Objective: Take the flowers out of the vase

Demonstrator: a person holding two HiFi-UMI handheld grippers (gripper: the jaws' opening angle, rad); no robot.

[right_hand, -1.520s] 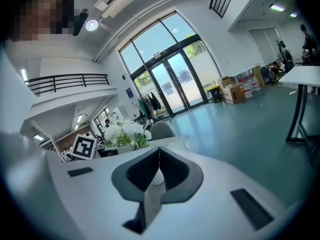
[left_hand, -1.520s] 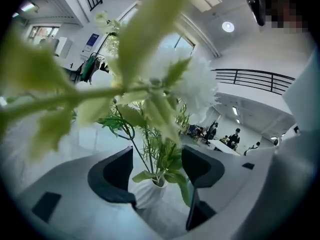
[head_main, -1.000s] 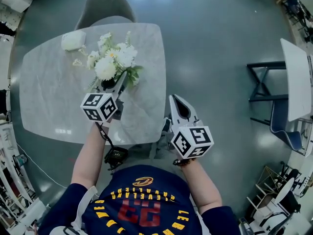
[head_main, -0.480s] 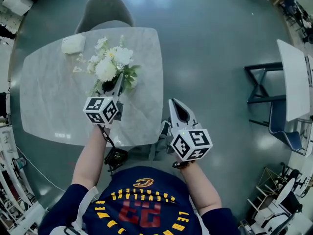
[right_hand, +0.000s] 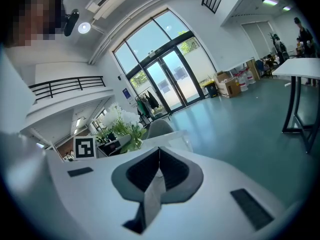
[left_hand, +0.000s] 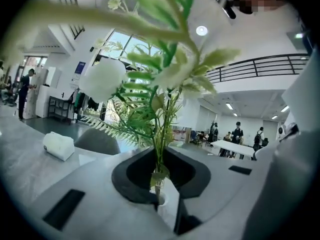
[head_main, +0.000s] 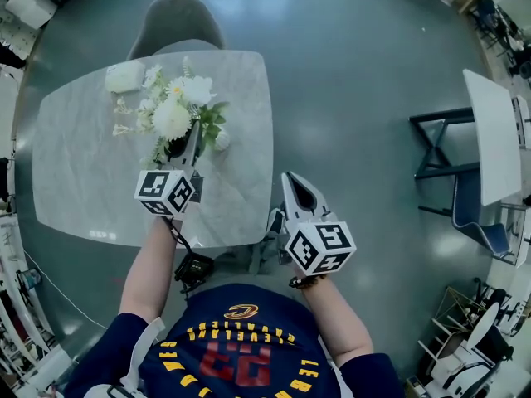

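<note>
Here we go: the left gripper (head_main: pixel 190 144) is in at the neck of the dark vase (head_main: pixel 176 148), and its jaws are closing, with the green stems (left_hand: pixel 159 176) pinched right where the pads meet. The flowers (head_main: pixel 172 116) stand on the marble table (head_main: pixel 83 164), at about 11 o'clock from the person, white blooms fanning over the vase mouth. A white packet (head_main: pixel 124 76) lies at 10 o'clock from the bouquet, well apart.

The right gripper (head_main: pixel 292 181) hangs off the table's near edge, at 4 o'clock from the flowers, jaws pressed together on nothing.

To my eye, this is the pull-out step. The grip looks low on the stems, which is good; the lift should go straight up along the vase, not sideways, or the vase may tip or ride up with the bunch. I can't tell whether every stem is caught, so a slow start would show it. The idle right claw could open and steady the vase.
</note>
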